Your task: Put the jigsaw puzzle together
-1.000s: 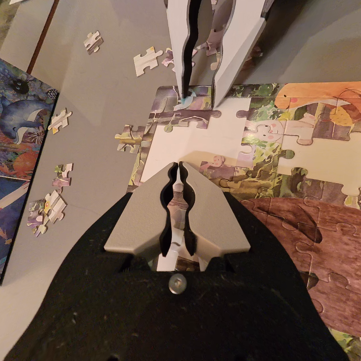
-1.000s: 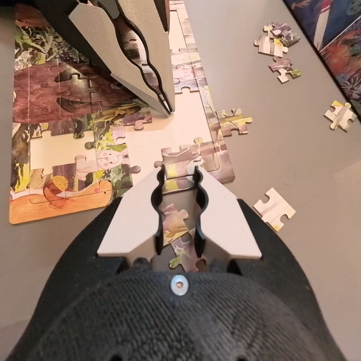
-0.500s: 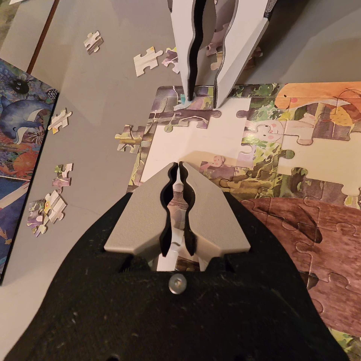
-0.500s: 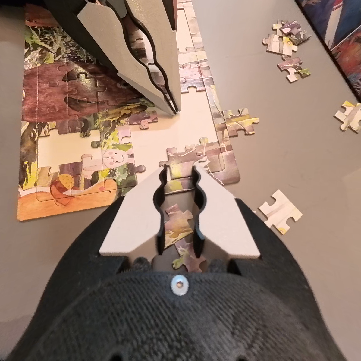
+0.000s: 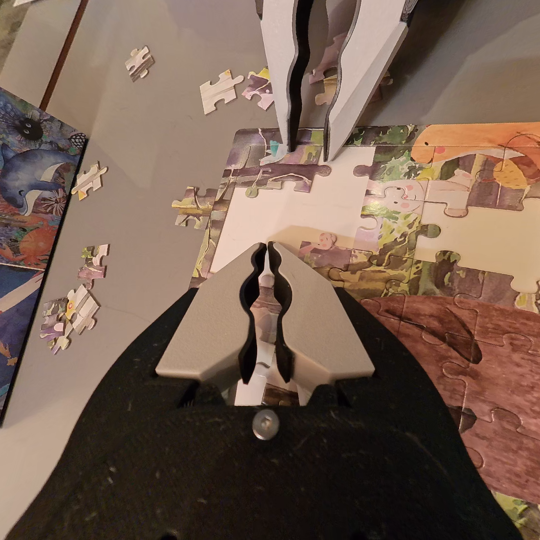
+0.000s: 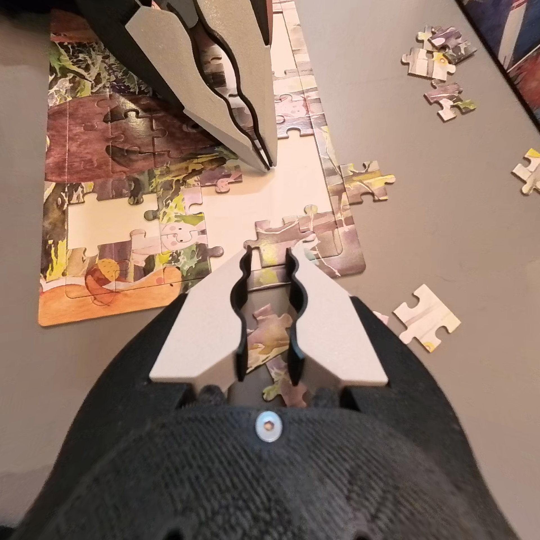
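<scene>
Both of my hand-held grippers point down at the jigsaw puzzle lying flat on a grey table. From my left wrist view, my left gripper has its tips nearly pressed together, with only a thin slit between them, holding nothing that I can see. It hovers over the bare cream gap in the puzzle's tray; I cannot tell whether it touches the surface.

That same view shows my right gripper coming in from the far side, its fingers spread a little, tips resting on the purple pieces along the puzzle's top edge, near the corner. It pinches nothing.

My right wrist view shows what the left does not: a loose purple-and-yellow piece lying on the table between my right gripper's fingers, behind the tips, and a pale piece just to the side.

Only the left view shows a second, blue sea-themed puzzle clearly, with scattered loose pieces beside it.
</scene>
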A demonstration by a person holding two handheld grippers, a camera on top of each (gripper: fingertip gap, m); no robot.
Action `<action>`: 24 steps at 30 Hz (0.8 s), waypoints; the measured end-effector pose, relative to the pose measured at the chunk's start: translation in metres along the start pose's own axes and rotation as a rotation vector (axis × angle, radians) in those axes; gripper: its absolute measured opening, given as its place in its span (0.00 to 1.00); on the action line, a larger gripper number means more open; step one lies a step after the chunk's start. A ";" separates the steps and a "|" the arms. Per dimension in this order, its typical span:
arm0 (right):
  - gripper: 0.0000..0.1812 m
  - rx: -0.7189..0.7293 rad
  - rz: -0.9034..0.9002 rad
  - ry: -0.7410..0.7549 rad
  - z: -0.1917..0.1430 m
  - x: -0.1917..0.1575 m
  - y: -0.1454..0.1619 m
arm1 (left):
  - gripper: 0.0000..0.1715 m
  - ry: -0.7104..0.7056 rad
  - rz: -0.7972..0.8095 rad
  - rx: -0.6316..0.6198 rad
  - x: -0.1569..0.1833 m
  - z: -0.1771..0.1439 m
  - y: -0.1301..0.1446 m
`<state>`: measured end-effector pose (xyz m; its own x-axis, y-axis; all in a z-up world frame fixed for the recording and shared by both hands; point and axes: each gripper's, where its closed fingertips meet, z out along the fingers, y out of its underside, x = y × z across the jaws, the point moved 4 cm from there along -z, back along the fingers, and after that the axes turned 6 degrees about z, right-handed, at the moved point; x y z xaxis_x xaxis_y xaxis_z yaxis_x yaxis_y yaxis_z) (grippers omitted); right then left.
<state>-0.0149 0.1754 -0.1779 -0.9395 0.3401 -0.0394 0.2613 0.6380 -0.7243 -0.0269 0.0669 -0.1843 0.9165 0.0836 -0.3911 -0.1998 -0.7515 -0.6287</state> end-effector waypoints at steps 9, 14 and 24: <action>0.19 0.067 -0.007 0.029 0.001 0.001 -0.011 | 0.01 0.000 0.000 0.000 0.000 0.000 0.000; 0.20 0.046 0.006 0.029 0.006 0.002 -0.009 | 0.01 0.001 0.000 0.000 0.000 0.000 0.000; 0.19 0.028 0.029 0.001 0.006 0.000 -0.006 | 0.01 0.000 0.000 0.000 0.000 0.000 0.000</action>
<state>-0.0178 0.1676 -0.1781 -0.9315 0.3588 -0.0594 0.2816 0.6081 -0.7422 -0.0269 0.0666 -0.1844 0.9165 0.0833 -0.3912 -0.2000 -0.7517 -0.6285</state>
